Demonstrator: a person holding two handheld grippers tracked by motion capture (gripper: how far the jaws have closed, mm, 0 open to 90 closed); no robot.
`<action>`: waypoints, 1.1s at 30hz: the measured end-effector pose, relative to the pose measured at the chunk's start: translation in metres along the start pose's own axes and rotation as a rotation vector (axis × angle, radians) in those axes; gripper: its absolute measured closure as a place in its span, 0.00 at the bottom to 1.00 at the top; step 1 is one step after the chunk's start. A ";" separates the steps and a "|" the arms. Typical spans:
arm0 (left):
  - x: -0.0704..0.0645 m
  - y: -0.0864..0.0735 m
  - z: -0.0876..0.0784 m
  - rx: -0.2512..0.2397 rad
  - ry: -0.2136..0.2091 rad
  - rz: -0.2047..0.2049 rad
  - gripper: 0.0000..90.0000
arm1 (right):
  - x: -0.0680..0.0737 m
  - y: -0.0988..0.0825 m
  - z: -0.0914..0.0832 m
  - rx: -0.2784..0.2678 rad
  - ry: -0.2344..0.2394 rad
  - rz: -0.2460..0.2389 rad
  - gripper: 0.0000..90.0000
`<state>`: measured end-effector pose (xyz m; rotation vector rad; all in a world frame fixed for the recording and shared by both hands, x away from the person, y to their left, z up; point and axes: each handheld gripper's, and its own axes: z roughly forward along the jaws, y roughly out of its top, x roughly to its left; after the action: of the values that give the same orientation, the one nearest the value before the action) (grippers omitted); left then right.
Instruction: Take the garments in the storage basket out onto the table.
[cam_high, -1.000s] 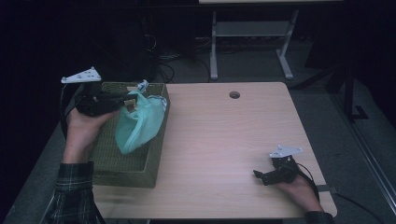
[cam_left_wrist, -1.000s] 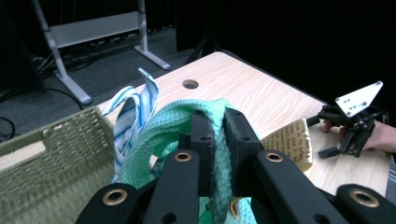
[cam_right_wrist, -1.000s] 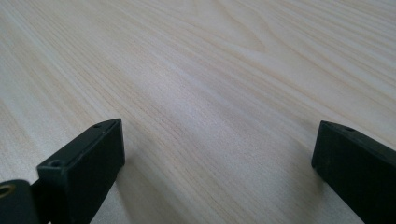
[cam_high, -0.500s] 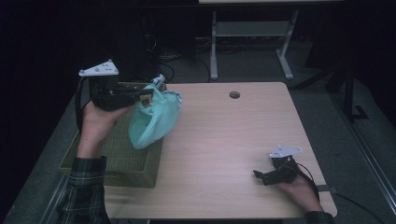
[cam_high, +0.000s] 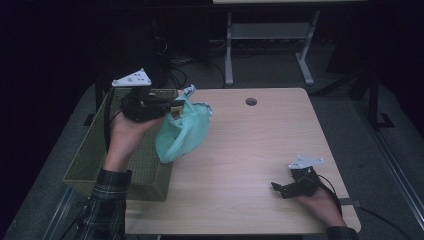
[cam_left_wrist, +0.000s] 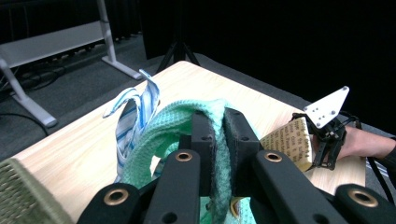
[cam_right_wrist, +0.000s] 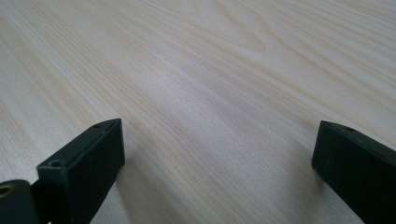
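One printed tag beside the green cloth, text illegible.

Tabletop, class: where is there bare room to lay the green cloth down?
Bare wood spreads between the green cloth and the right tool, up to the cable hole. The left edge is crowded by the basket.

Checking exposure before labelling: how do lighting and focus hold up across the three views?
High view: room black, table lit, green cloth readable. Left gripper view: jaws blurred close up, cloth and table sharp. Right gripper view: even light, soft jaw shadows on the wood, far grain blurred.
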<state>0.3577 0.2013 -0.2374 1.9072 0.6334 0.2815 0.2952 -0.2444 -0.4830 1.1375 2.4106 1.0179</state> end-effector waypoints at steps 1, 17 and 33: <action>-0.001 -0.001 0.003 -0.001 -0.003 -0.003 0.92 | 0.000 0.000 0.000 0.000 0.000 0.000 0.03; -0.019 -0.020 0.041 0.009 -0.056 -0.023 0.92 | 0.000 0.000 0.000 0.001 0.000 0.000 0.03; -0.032 -0.045 0.071 0.010 -0.089 -0.037 0.92 | 0.000 0.000 0.000 -0.001 -0.002 -0.002 0.03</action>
<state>0.3514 0.1418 -0.3044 1.9048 0.6106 0.1695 0.2953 -0.2445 -0.4830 1.1353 2.4092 1.0169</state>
